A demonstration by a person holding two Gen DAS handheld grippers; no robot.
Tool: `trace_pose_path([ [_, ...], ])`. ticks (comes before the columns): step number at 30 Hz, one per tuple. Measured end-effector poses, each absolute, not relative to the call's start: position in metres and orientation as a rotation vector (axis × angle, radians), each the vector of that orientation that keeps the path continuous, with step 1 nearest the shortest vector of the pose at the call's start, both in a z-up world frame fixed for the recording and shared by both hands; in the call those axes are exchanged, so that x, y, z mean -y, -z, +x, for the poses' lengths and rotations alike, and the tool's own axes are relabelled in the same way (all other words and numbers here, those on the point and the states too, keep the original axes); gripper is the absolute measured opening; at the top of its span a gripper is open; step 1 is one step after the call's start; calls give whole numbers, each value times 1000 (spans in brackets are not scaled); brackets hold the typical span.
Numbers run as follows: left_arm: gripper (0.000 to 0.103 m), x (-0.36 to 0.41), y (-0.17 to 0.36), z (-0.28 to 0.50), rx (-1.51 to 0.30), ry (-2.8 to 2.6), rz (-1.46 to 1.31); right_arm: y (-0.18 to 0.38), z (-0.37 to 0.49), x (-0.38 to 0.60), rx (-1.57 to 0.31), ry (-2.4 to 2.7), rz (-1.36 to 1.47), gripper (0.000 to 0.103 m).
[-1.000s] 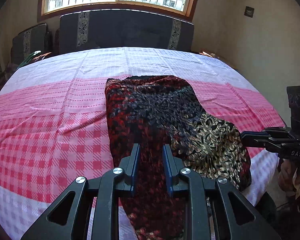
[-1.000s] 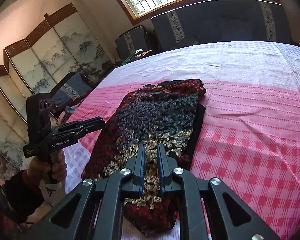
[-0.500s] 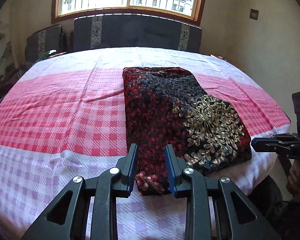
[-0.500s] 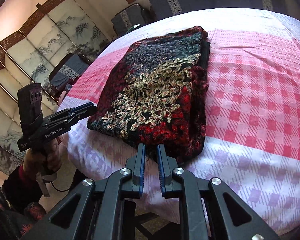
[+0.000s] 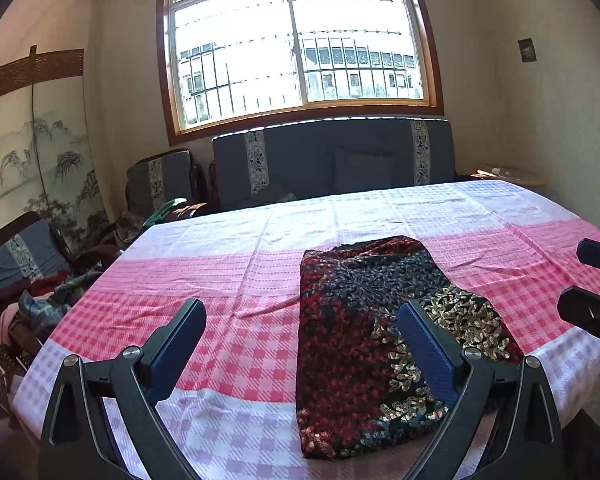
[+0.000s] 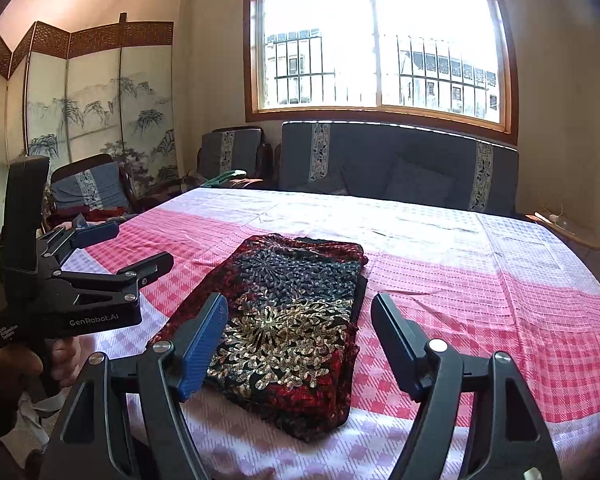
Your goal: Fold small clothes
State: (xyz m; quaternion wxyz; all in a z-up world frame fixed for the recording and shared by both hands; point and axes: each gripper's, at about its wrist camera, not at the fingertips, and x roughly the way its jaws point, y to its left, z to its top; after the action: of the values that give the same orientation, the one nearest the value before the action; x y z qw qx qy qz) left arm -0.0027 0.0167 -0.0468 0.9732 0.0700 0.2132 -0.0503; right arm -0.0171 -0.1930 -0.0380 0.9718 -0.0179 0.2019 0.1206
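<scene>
The garment (image 5: 364, 320), a dark cloth patterned in red, black, grey and gold, lies folded into a long rectangle on the table (image 5: 228, 280), running from the near edge toward the middle. In the right wrist view the same garment (image 6: 292, 320) shows stacked layers, with a black underlayer peeking out along its right side and a gold flower pattern on the near half. The table is covered with a cloth checked in pink, red and pale lilac, creased in a few lines around the garment. Neither tool touches the cloth. The left gripper (image 5: 300, 332) has its two fingers spread wide apart, holding nothing; its right finger (image 5: 428, 344) overlaps the garment in the picture, while the left one sits over the bare checks. The right gripper (image 6: 300, 336) is likewise spread wide and empty, with the garment's near end showing between its fingers. From the right wrist view the left gripper (image 6: 132, 252) appears at the left, raised beside the table edge, gripped by a hand (image 6: 24, 368) at its handle. The tips of the right gripper (image 5: 592, 284) poke in at the right edge of the left view. Beyond the table stands a dark sofa (image 5: 332, 160) under a barred window (image 5: 300, 40), with a painted folding screen (image 6: 96, 112) and an armchair (image 6: 88, 188) to the left.
</scene>
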Motion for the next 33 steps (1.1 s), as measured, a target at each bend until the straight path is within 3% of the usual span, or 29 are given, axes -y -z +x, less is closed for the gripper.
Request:
trace_pose_path([
  [8, 103, -19, 41, -3, -412, 57, 139, 43, -20, 183, -434, -252, -59, 84],
  [33, 103, -13, 54, 8, -431, 65, 98, 55, -11, 190, -497, -219, -30, 93],
])
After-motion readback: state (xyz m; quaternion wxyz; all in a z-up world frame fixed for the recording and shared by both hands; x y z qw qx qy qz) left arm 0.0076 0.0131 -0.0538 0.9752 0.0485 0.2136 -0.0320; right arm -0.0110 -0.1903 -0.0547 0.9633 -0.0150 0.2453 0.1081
